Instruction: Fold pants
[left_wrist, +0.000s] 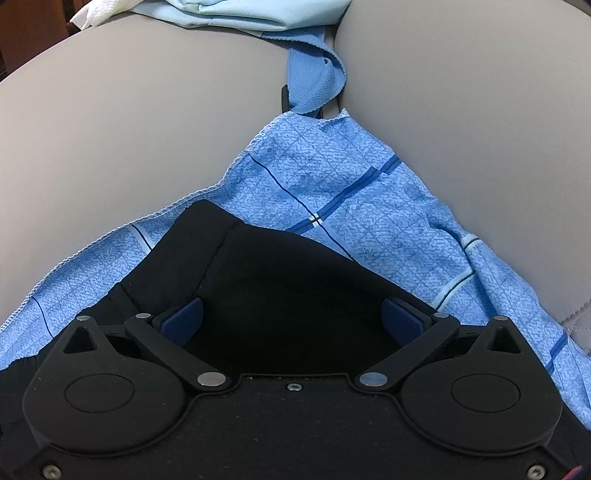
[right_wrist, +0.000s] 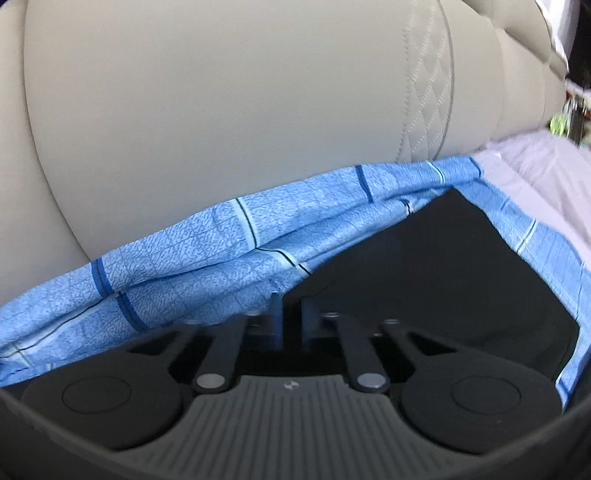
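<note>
Lying on a blue checked cloth (left_wrist: 332, 177) over the grey sofa seat (left_wrist: 129, 129), black pants (left_wrist: 280, 273) sit between spread left tongs (left_wrist: 291, 317); right tongs (right_wrist: 291, 314) nearly closed, grip unclear, risking snagging cloth with the pants.

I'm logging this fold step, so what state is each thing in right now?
Black pants: lying on the checked cloth, partly folded.
Blue checked cloth: spread on the sofa, rumpled.
Left gripper: open, over the pants.
Right gripper: nearly closed; grip unclear.
Light blue garment: bunched at the far edge.
</note>
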